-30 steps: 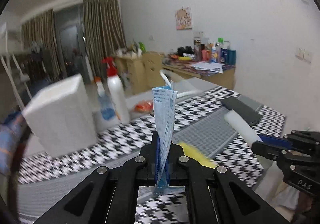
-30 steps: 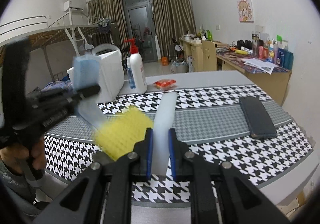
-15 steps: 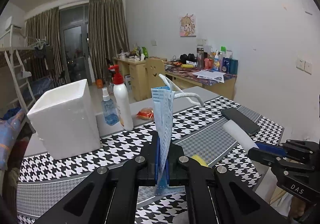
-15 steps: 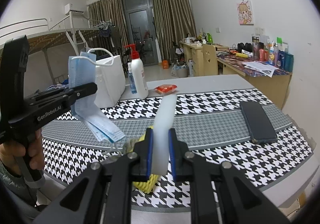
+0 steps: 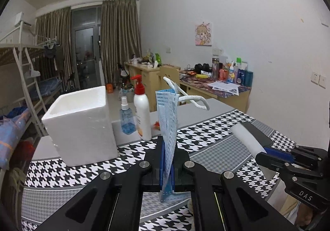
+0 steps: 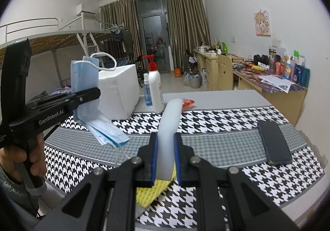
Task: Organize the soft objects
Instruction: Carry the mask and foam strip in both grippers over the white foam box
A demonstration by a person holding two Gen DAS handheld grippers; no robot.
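Left tongs (image 5: pixel 167 160) clamped on a blue face mask (image 5: pixel 168 119), held upright above the tabletop (image 5: pixel 216 148) (ear loops trailing toward 2 o'clock). Right tongs (image 6: pixel 166 156) gripping a white foam strip (image 6: pixel 168 127). White foam box (image 5: pixel 82 125) at 10 o'clock. Yellow cloth (image 6: pixel 152 189) lies beneath the right tongs.

A houndstooth cloth (image 6: pixel 216 119) covers the counter (image 6: pixel 216 97). On it a dark phone (image 6: pixel 274 144) lies flat toward the right edge. At the far left stands a white foam box (image 5: pixel 82 125), open at the top. Just beside it are a small blue spray bottle (image 5: pixel 126 117) and a taller white pump bottle (image 5: pixel 142 113) with a red head, both upright. An orange packet (image 6: pixel 187 104) lies near them. A wooden desk (image 6: pixel 268 88) along the wall holds bottles and papers.
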